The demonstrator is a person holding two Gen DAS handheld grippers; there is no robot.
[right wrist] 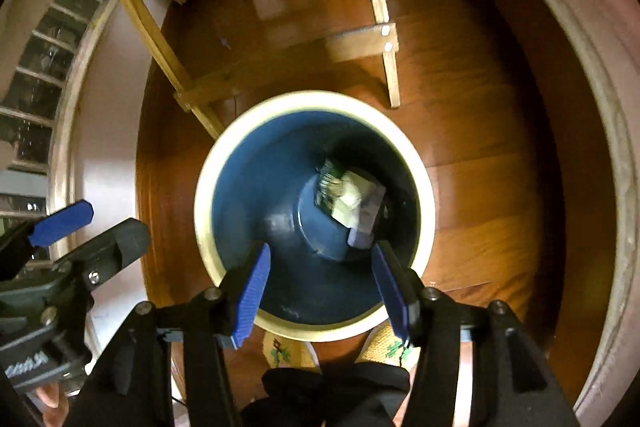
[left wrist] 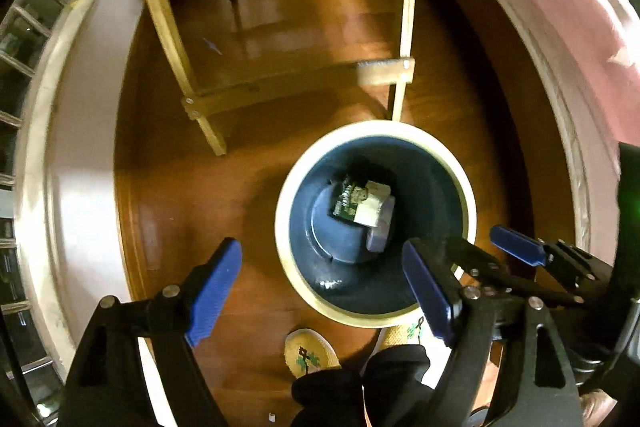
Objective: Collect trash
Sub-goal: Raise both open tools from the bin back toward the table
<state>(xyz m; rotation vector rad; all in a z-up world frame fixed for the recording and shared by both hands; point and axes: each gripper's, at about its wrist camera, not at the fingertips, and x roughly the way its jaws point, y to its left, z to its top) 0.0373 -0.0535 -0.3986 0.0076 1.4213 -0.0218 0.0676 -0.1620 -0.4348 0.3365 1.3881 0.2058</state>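
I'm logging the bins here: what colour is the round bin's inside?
Dark blue inside the round cream-rimmed trash bin, clearest in the right wrist view.

Glossy wooden floor (left wrist: 280,35); smooth glossy bin (right wrist: 248,179); pale wooden frame (left wrist: 168,19); ribbed blue fingertips (right wrist: 250,303)

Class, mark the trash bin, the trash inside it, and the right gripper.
trash bin (right wrist: 208,187), right wrist view, cream rim, left side.
trash (right wrist: 352,201), right wrist view, pale wrapper at the bottom.
right gripper (right wrist: 320,291), right wrist view, midway between blue fingertips.
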